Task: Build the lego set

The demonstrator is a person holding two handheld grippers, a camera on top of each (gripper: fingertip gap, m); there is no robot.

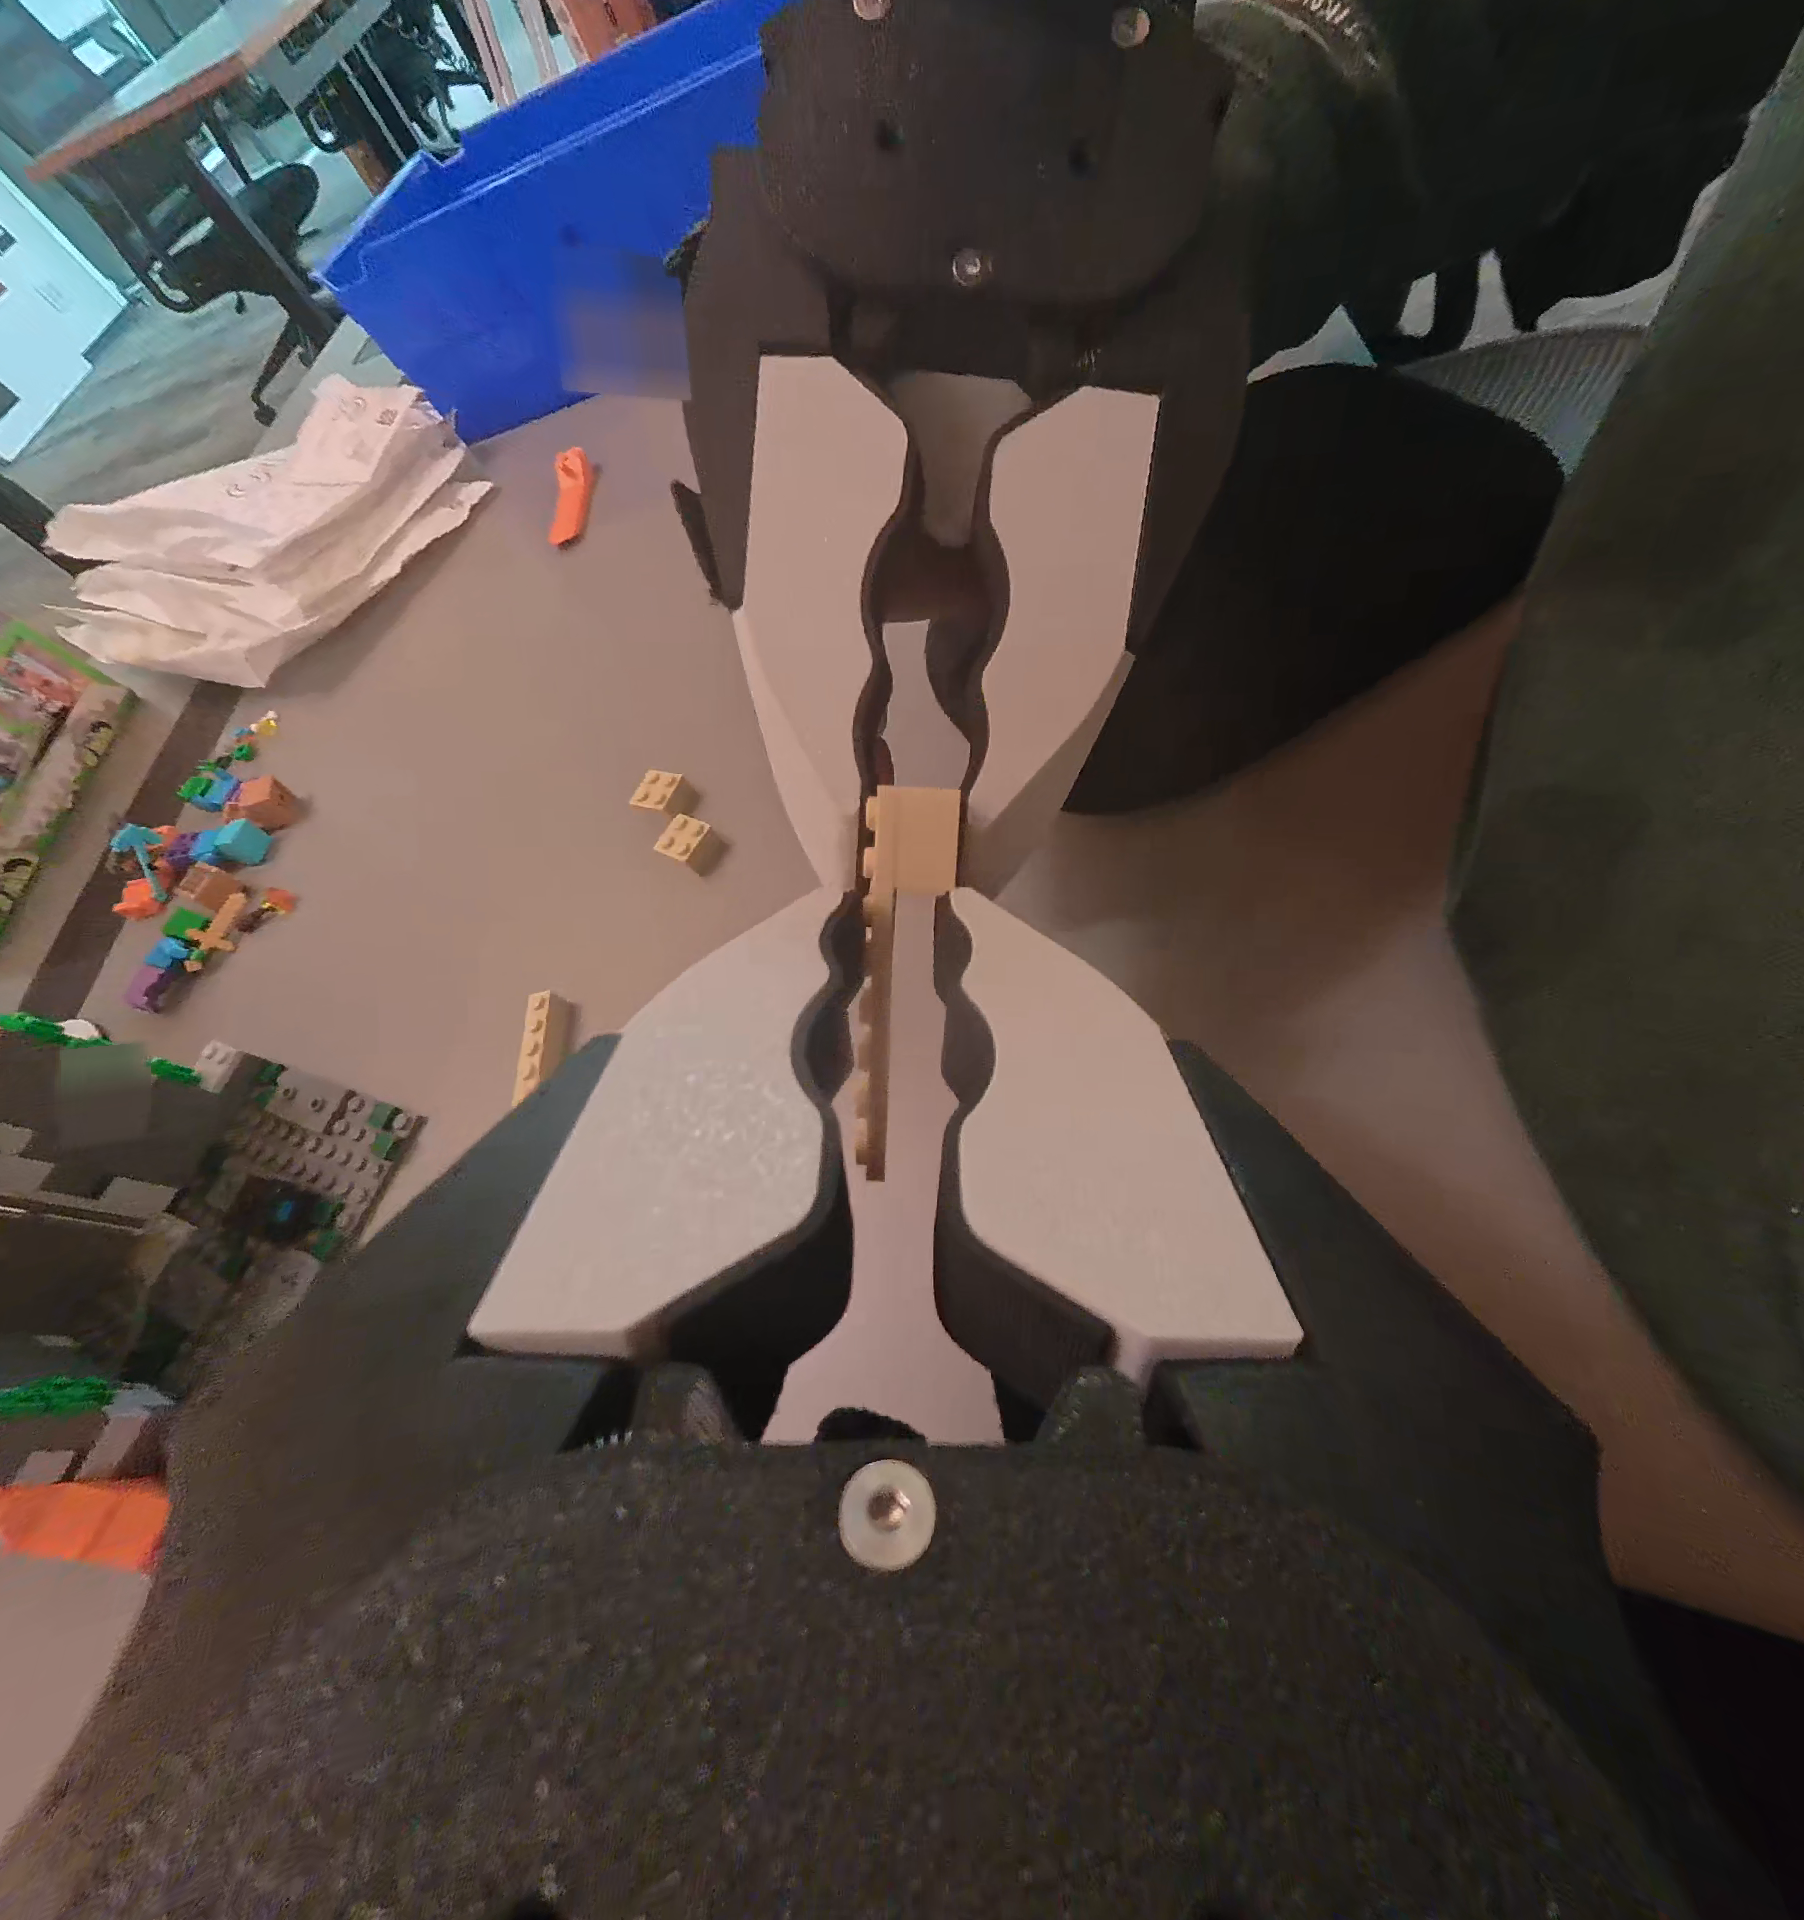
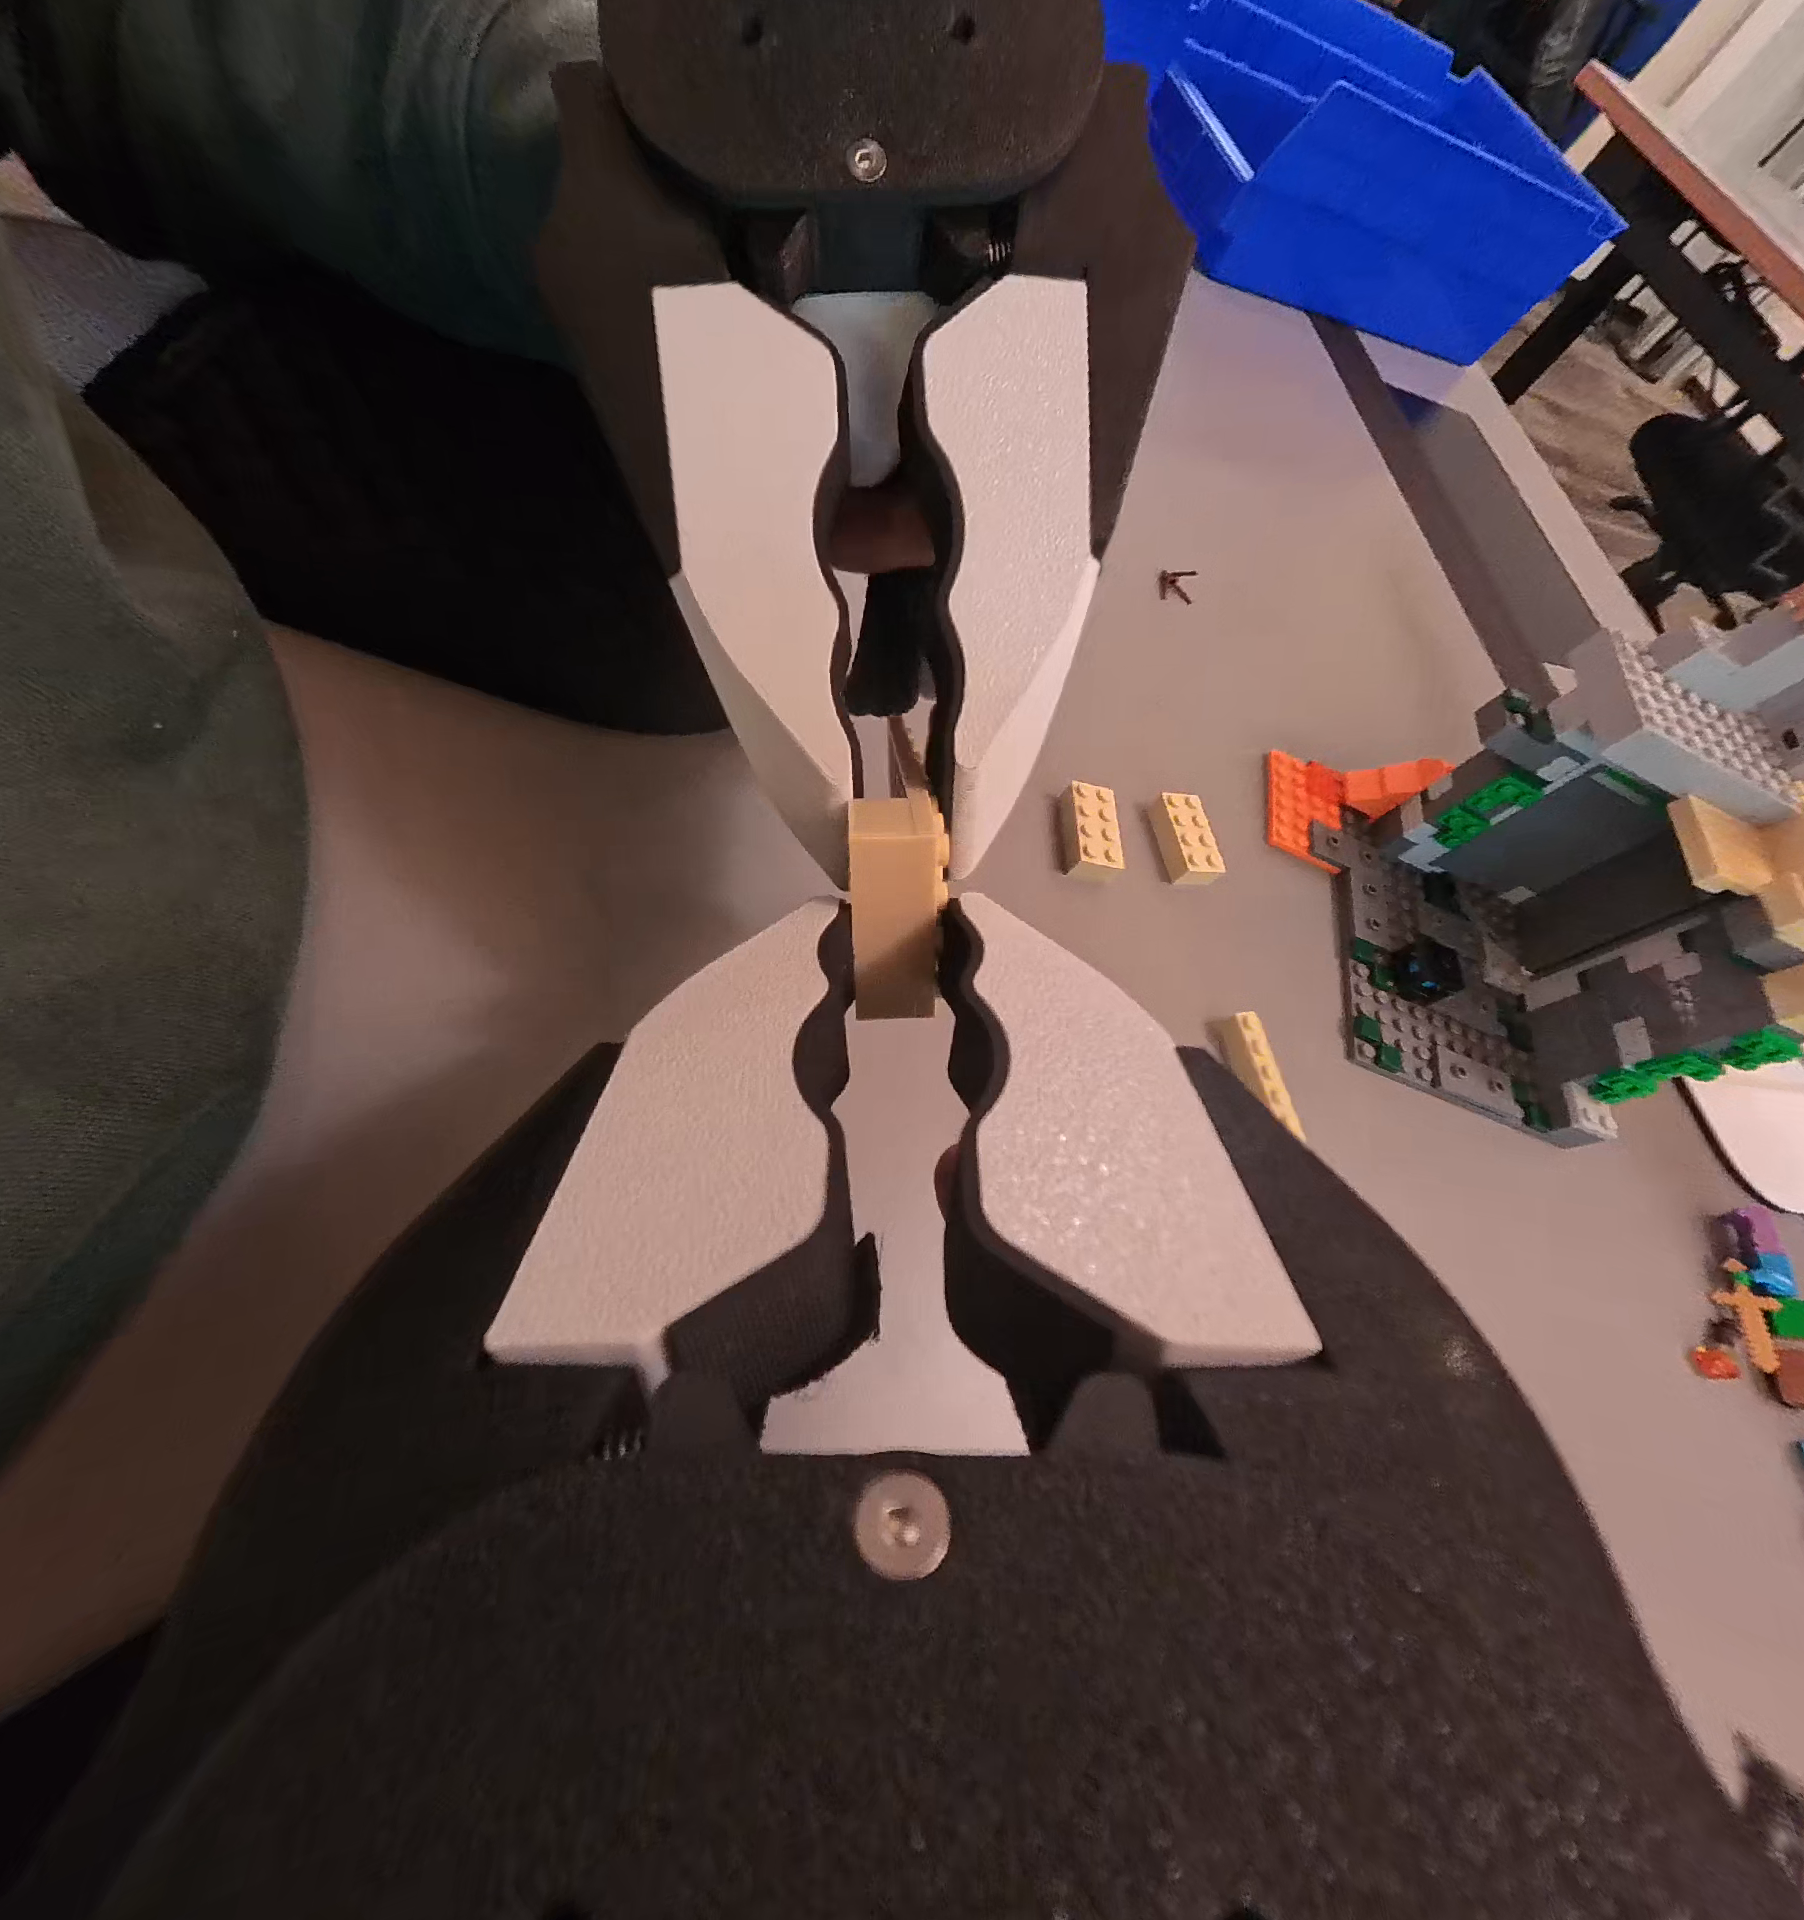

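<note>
Tip to tip over a tan brick

Plainly, both tools meet nose to nose above the grey worktop [image 1: 524,644]. Left gripper [image 1: 893,940] has its jaws pinching a thin tan plate [image 1: 874,1029], studs sideways; right gripper [image 2: 898,914] has its jaws clamped on a tan brick [image 2: 893,914], apparently so the two can be pressed together in mid-air. Wavy black pads [image 2: 971,1049] suit hard, glossy plastic. Rightward in the right wrist view lie two loose tan bricks [image 2: 1137,831], then the blocky grey castle build [image 2: 1563,914].
</note>
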